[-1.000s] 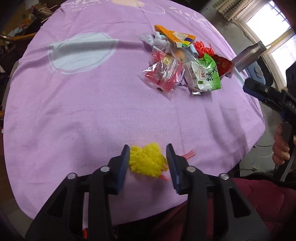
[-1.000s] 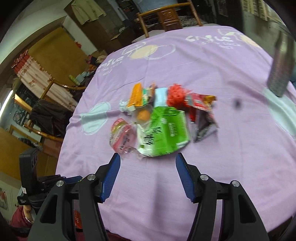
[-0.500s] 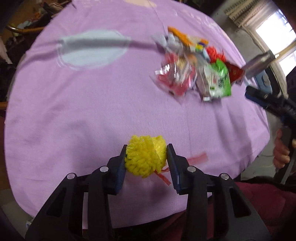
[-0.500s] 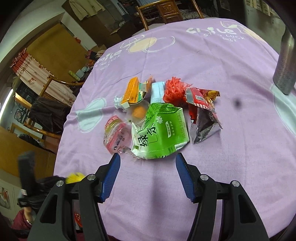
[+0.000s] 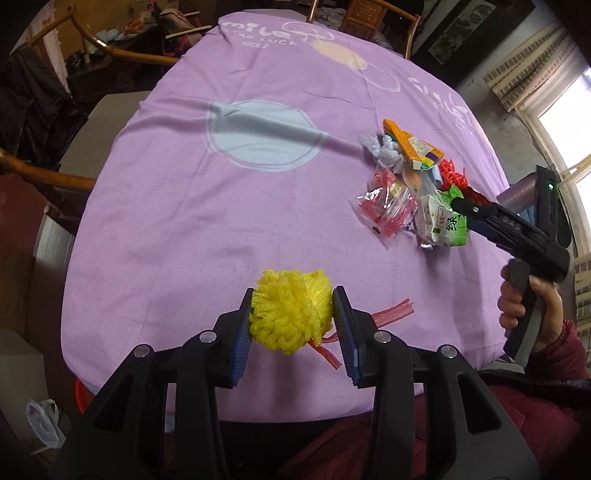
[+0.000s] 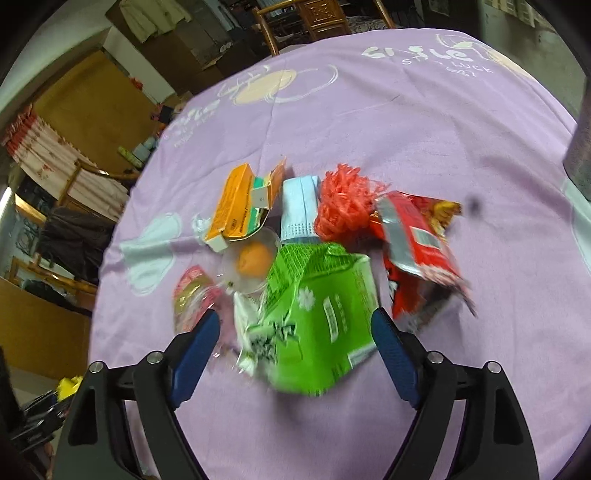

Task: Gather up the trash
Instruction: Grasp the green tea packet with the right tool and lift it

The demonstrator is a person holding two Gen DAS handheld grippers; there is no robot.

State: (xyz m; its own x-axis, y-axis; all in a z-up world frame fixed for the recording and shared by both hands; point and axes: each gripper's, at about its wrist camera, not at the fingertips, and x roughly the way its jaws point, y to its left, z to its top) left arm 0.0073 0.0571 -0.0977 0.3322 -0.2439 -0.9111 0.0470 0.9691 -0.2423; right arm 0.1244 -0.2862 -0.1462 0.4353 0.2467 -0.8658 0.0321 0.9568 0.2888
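My left gripper (image 5: 293,299) is shut on a yellow foam net ball (image 5: 291,319), held above the near edge of the purple tablecloth (image 5: 184,221). A red strip (image 5: 391,314) lies on the cloth just behind it. The trash pile sits to the right: green packet (image 6: 317,332), red snack bag (image 6: 417,240), red foam net (image 6: 343,206), orange box (image 6: 236,206), blue mask (image 6: 299,210), pink wrapper (image 6: 192,299). My right gripper (image 6: 295,325) is low over the pile, its jaws opening wide on either side of the green packet, pads apart from it. A hand holds the right gripper (image 5: 509,229) in the left wrist view.
A steel bottle (image 6: 580,147) stands at the right edge of the table. Wooden chairs (image 5: 369,14) ring the far side. A red bucket (image 5: 83,398) and a plastic bag (image 5: 42,424) sit on the floor below the near-left table edge.
The left gripper has closed on the yellow net and lifted it off the cloth. The right gripper has dropped toward the pile and its jaws have widened around the green packet.
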